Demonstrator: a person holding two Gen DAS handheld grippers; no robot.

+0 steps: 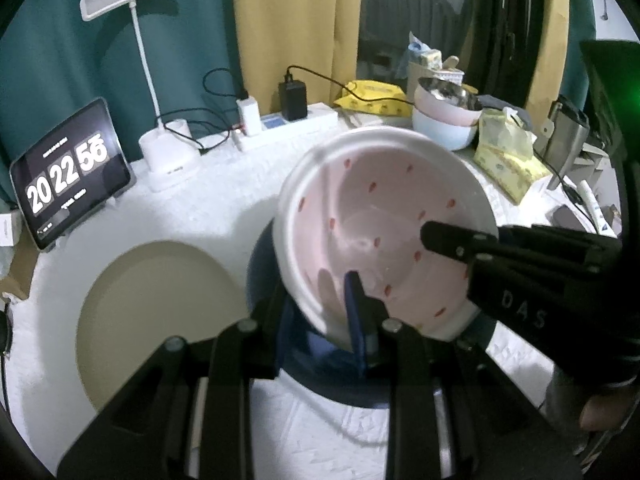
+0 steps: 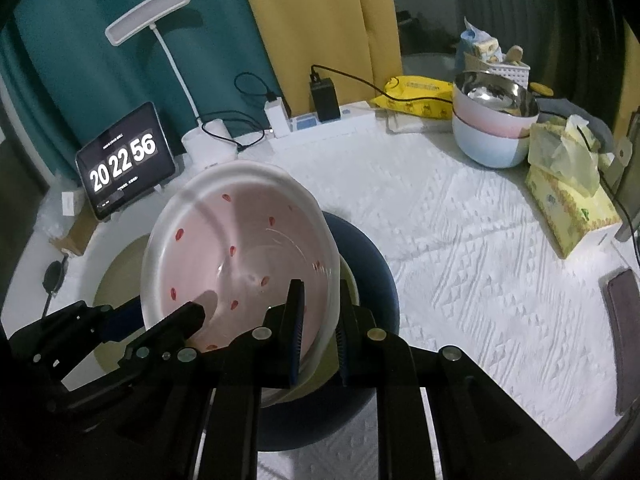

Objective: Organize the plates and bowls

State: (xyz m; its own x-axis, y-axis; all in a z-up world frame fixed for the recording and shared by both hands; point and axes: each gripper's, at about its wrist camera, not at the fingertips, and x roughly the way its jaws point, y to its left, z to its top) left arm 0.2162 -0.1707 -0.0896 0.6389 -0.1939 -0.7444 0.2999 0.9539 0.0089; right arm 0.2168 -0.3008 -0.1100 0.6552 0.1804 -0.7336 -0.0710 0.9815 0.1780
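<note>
Both claws clamped on the pink bowl (image 2: 244, 264) rim, bowl tilted at frame centre.
Right claw (image 2: 320, 332) pinches near edge; left claw (image 1: 352, 320) pinches the opposite edge. Bowl sits over a dark blue plate (image 2: 372, 256); beige plate (image 1: 152, 320) lower left; stacked bowls (image 2: 492, 120) upper right, clock tablet (image 2: 124, 164) left.

1. One white bowl with a pink, red-speckled inside (image 2: 240, 248), tilted up between the fingers.
2. Two flat plates on the white cloth: one dark blue (image 2: 372, 264), one beige (image 1: 160, 320).
3. Three nested bowls at the back: shiny steel (image 2: 494, 94) in pink (image 2: 476, 118) in pale blue (image 2: 484, 148).
4. Two black two-finger grippers: left gripper (image 1: 320, 316), right gripper (image 2: 318, 328).
5. One tablet showing a clock (image 2: 124, 160).
6. One white desk lamp (image 2: 180, 64).
</note>
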